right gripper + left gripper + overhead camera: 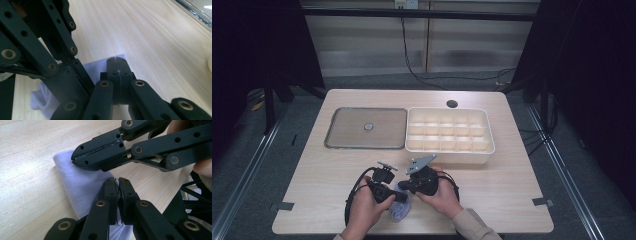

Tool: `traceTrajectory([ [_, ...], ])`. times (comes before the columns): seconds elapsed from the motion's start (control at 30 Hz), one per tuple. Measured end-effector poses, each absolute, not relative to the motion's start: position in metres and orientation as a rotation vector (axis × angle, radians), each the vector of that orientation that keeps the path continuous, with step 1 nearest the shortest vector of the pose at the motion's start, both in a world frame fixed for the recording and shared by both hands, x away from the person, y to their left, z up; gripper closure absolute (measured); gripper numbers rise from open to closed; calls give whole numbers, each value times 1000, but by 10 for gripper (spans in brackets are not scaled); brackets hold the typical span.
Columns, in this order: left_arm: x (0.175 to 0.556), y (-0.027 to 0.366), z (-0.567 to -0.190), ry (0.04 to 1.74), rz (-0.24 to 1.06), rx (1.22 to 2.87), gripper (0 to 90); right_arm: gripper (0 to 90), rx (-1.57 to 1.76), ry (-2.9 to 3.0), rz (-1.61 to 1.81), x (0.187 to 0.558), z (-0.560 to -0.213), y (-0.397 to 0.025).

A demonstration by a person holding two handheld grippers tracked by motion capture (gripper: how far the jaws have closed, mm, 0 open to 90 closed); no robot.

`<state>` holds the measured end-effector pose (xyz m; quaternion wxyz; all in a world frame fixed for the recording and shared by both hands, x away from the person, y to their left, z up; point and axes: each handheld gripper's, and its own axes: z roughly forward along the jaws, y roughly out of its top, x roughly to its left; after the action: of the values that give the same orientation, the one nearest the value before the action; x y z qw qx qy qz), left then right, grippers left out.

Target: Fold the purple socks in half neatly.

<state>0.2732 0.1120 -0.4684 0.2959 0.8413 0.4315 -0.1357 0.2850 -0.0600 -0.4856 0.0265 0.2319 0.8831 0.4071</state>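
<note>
A pale lavender cloth (pixel 401 210) lies folded near the table's front edge, between two hands. My left gripper (pixel 402 197) comes in from the left and my right gripper (pixel 403 186) from the right, tips almost meeting over the cloth. In the left gripper view the cloth (pixel 80 187) runs under my own jaws (pixel 117 180), which are shut at its right edge. The right gripper (pixel 75 158) is shut at the cloth's far end. In the right gripper view my jaws (pixel 116 58) are pressed together at the cloth's (pixel 96 66) edge.
A flat metal tray (pixel 347 140) with a small round thing at its middle sits at the back left. Beside it on the right stands a cream box (pixel 490 140) split into several compartments. A round hole (pixel 452 104) marks the table's far edge.
</note>
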Motion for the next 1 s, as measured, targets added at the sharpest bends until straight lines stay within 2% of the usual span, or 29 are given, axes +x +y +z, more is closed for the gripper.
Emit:
traceTrajectory([
  [0.37,272,119,-458,1143,-375,2209,786,900,707,2729,1249,285,-486,-59],
  [0.4,270,117,-457,1186,-370,2157,782,900,706,2730,1250,286,-486,-59],
  [0.47,272,121,-453,1152,-372,2184,767,900,705,2730,1248,286,-486,-59],
  [0.5,270,121,-452,1187,-355,2150,764,900,703,2729,1246,286,-486,-59],
  [0.53,271,124,-449,1149,-358,2179,764,900,704,2729,1246,286,-486,-60],
  [0.73,268,129,-443,1212,-344,2130,801,900,720,2731,1245,285,-486,-60],
  [0.77,268,132,-444,1170,-348,2190,811,900,718,2730,1245,285,-486,-60],
  [0.87,262,125,-450,1196,-365,2168,811,900,718,2729,1243,285,-486,-60],
  [0.9,263,126,-451,1147,-374,2222,811,900,714,2727,1243,285,-486,-60],
  [0.93,261,123,-454,1190,-378,2187,811,900,709,2725,1244,286,-486,-59],
  [1.0,261,122,-459,1154,-378,2258,811,900,708,2722,1245,286,-486,-59],
])
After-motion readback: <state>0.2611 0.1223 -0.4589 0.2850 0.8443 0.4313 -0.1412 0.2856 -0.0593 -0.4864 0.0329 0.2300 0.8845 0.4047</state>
